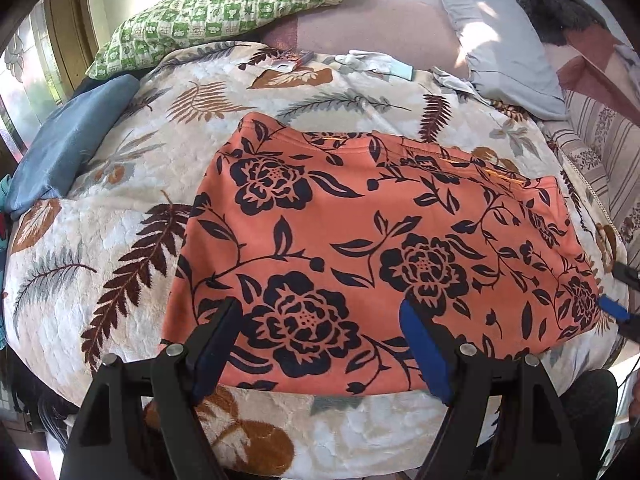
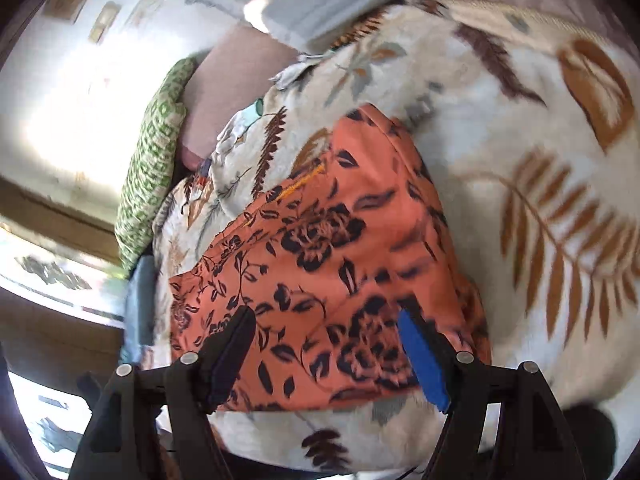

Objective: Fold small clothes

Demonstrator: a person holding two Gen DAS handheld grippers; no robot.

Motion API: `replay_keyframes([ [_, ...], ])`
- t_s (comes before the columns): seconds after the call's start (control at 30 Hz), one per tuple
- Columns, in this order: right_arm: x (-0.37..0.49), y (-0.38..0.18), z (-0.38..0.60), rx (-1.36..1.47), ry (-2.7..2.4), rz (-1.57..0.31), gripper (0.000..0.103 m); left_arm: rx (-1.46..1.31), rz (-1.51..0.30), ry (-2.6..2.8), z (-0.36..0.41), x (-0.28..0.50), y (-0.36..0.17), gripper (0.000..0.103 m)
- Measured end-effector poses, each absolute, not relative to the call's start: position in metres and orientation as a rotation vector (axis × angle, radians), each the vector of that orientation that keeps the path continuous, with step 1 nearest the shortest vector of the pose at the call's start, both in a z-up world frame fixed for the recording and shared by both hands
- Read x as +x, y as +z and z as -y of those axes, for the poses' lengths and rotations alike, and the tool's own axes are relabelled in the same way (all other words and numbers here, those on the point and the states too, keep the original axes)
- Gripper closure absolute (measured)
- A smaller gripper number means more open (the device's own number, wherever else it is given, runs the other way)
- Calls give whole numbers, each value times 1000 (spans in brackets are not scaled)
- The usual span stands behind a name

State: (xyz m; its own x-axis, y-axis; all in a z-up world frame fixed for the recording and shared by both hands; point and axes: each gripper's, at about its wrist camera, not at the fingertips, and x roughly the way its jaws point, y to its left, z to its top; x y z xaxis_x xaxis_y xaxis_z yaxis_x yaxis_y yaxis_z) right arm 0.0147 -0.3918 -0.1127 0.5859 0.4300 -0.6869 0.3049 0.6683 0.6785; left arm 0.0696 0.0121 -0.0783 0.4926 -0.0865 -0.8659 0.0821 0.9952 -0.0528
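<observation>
Where the left wrist view begins at its left edge, a folded blue cloth lies on the bed, beside a green checked pillow further back. No containers visible. Bed is covered by a cream leaf-print blanket.

Orange floral garment lies flat on the blanket, centre of bed, long axis running left to right across the left wrist view; stitched hem edge points away from the camera. Fabric: salmon-orange, dark navy rose and vine print, smooth, few wrinkles.

Left gripper: jaws wide, holding nothing, hovering over the garment's near edge. Further right, grey pillow at the back.

Right gripper: jaws wide, holding nothing, above one end of the garment. Right wrist view is motion-blurred; contact cannot be told.
</observation>
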Motion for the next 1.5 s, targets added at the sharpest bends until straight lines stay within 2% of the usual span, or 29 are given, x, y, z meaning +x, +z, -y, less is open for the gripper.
replay_keyframes([
  [0.17,-40,-151,399,1055,53,-1035,26,0,-1050,-136,7,65,-78,22],
  [0.47,-17,-186,418,1218,-19,-953,25,52,-1020,-142,23,55,-66,22],
  [0.57,-9,-179,422,1167,0,-903,25,69,-1031,-139,28,59,-70,22],
  [0.63,-5,-186,424,1202,34,-908,32,81,-1041,-144,33,61,-75,22],
  [0.7,-6,-188,422,1213,37,-899,34,93,-1051,-146,39,63,-80,22],
  [0.9,2,-188,418,1154,10,-939,33,57,-1028,-176,52,69,-80,22],
  [1.03,7,-188,418,1146,7,-942,32,218,-1112,-129,73,86,-125,20],
  [1.07,8,-186,417,1126,12,-942,34,260,-1145,-126,77,89,-139,18],
  [1.1,9,-184,415,1098,14,-948,45,265,-1108,-119,77,87,-135,16],
  [1.13,10,-183,414,1074,12,-957,72,266,-1106,-124,78,87,-129,18],
  [1.17,10,-183,414,1062,14,-971,75,249,-1098,-138,78,86,-120,18],
  [1.27,14,-180,410,1023,-11,-995,75,191,-988,-153,71,80,-91,18],
  [1.33,15,-175,407,1005,-23,-990,71,181,-1010,-146,68,86,-99,18],
  [1.37,16,-176,406,1001,-37,-1002,67,219,-1097,-143,70,94,-121,18],
  [1.4,18,-178,406,1009,-39,-1011,55,252,-1153,-147,72,99,-141,14],
  [1.43,20,-181,406,1017,-32,-1009,53,269,-1088,-143,72,97,-141,10],
  [1.47,23,-181,404,994,-27,-1004,55,278,-1091,-145,73,97,-138,9],
  [1.5,26,-180,402,963,-26,-1005,72,252,-1102,-153,71,99,-134,12],
])
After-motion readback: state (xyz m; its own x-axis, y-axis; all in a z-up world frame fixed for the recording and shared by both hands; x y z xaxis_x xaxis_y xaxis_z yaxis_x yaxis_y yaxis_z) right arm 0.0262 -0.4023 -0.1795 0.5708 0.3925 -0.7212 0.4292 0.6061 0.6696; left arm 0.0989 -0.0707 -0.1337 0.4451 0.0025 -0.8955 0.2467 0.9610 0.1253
